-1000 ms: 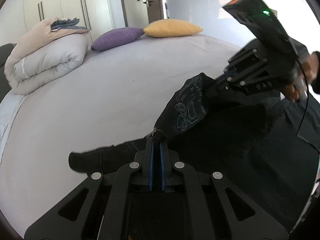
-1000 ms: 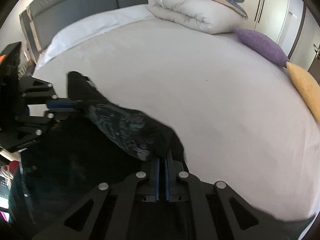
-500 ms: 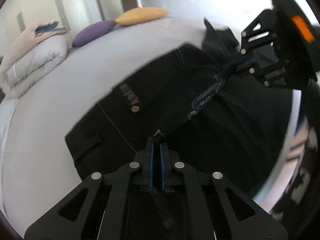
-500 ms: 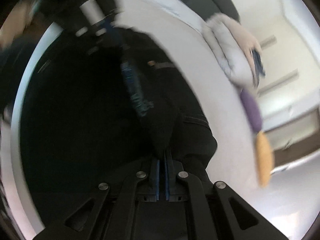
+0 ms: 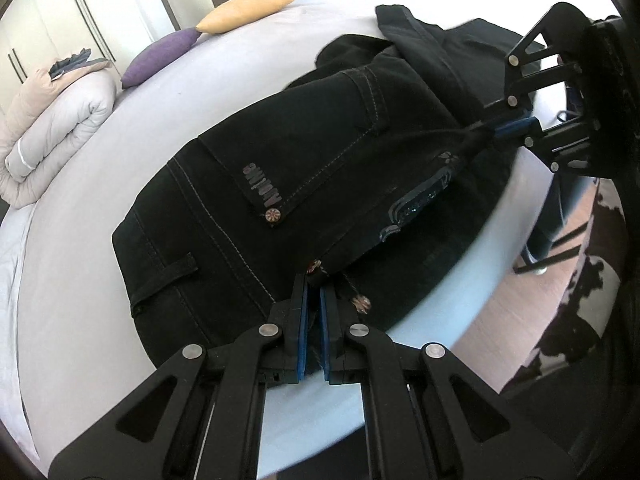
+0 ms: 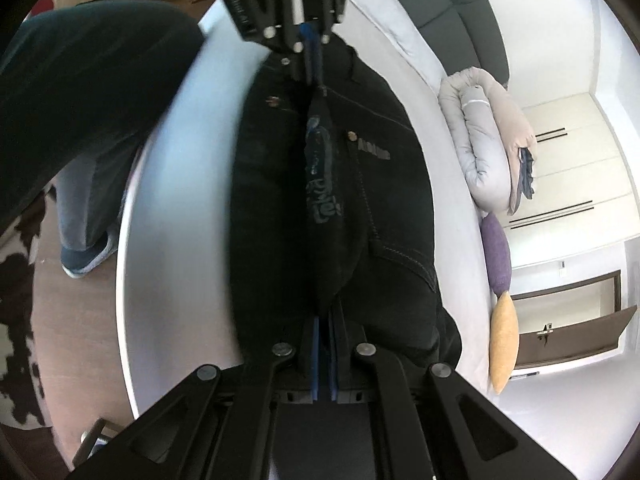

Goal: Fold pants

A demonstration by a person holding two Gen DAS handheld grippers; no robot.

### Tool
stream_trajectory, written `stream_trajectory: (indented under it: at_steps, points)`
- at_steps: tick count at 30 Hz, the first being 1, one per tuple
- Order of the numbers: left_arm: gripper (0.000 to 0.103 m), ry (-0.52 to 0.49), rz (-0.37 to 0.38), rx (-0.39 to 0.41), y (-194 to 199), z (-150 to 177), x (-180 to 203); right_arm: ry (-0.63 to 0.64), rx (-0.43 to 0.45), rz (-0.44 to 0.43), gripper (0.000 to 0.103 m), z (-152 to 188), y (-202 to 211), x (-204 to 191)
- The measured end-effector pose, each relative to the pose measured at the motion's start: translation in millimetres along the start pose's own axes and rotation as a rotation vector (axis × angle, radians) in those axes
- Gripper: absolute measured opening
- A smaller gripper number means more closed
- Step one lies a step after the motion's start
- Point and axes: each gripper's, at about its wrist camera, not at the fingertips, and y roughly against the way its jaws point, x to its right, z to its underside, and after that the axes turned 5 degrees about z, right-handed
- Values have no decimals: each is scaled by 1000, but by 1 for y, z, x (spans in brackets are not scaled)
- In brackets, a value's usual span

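Black denim pants (image 5: pixel 304 168) lie across the near edge of the white bed (image 5: pixel 72 280), back pocket and rivets up. My left gripper (image 5: pixel 314 280) is shut on the pants' waistband edge. My right gripper (image 5: pixel 500 130) shows at the right of the left wrist view, shut on the other end of the same stretched edge. In the right wrist view my right gripper (image 6: pixel 324 320) is shut on the pants (image 6: pixel 384 208), and the left gripper (image 6: pixel 312 68) faces it at the top. The edge with a printed inner lining (image 6: pixel 320 184) is taut between them.
A rolled duvet (image 5: pixel 52 120), a purple pillow (image 5: pixel 160 60) and a yellow pillow (image 5: pixel 248 6) lie at the far side of the bed. Wardrobes and a door stand behind. A person's leg and shoe (image 6: pixel 84 256) stand on the floor beside the bed edge (image 6: pixel 160 184).
Both grippers have swung from over the bed's middle toward its near edge, holding the pants' edge. The pants now lie flatter, back pocket showing, with the edge pulled taut.
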Motion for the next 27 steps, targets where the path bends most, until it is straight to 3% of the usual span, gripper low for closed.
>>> stream_trajectory:
  at_steps: [8,16,19,22,27]
  points:
    - [4,-22,-14,-7,-5,0,2,13,-19,8,5,-1,22,-22]
    - [9,-23,-57,6,-6,12,24,4,-37,-8,5,-1,18,-37]
    - [11,-35,-74,-25,-4,12,29,-25,-39,-7,5,0,21,-40]
    - [11,20,-31,-32,11,11,23,-41,-40,-4,6,0,23,-42]
    - [11,144,-41,48,32,-7,9,-54,-47,6,7,-2,22,-45]
